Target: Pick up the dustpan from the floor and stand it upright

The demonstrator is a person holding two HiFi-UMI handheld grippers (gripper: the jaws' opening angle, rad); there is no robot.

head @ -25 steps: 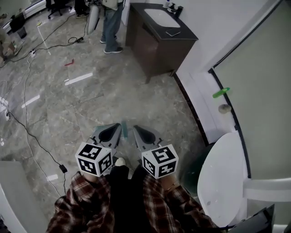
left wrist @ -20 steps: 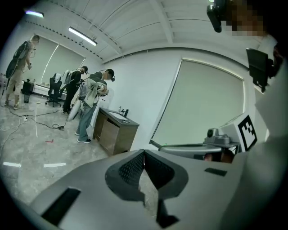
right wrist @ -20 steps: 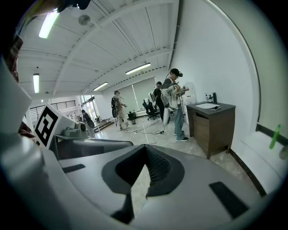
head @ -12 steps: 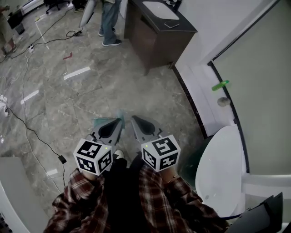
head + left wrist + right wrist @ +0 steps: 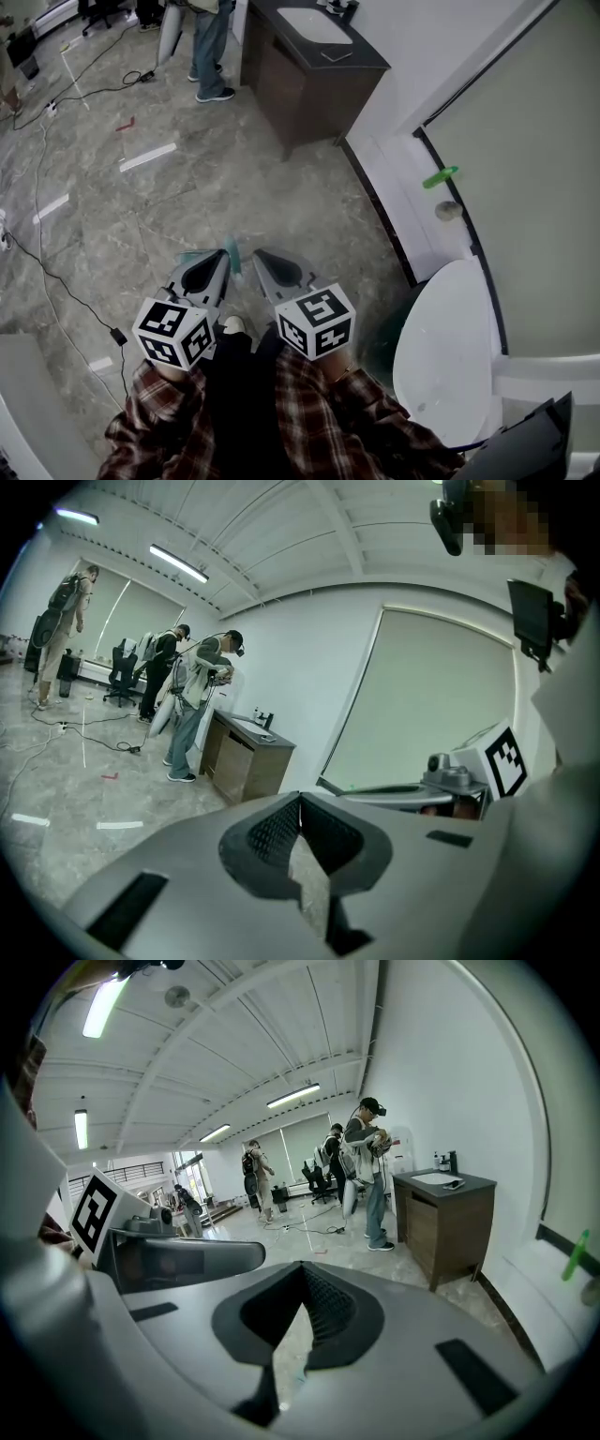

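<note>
In the head view my two grippers are side by side, close to my body, both pointing forward over the marble floor. My left gripper (image 5: 225,255) and my right gripper (image 5: 258,253) are shut with nothing between the jaws. A teal thing (image 5: 232,261), seemingly part of the dustpan, shows on the floor between the two gripper noses; the left gripper hides most of it. In the left gripper view the left gripper (image 5: 300,797) has its tips together, and so does the right gripper (image 5: 302,1266) in its own view. Neither gripper touches the teal thing.
A dark vanity cabinet (image 5: 314,70) with a sink stands ahead on the right. Beside it stands a person (image 5: 211,47). A white toilet lid (image 5: 450,356) and a dark bin (image 5: 380,342) are close on my right. Cables (image 5: 56,281) trail over the floor on the left.
The head camera has swung, so the room slid up and left in the picture. Both grippers stay shut, side by side, and hardly moved over the floor.
</note>
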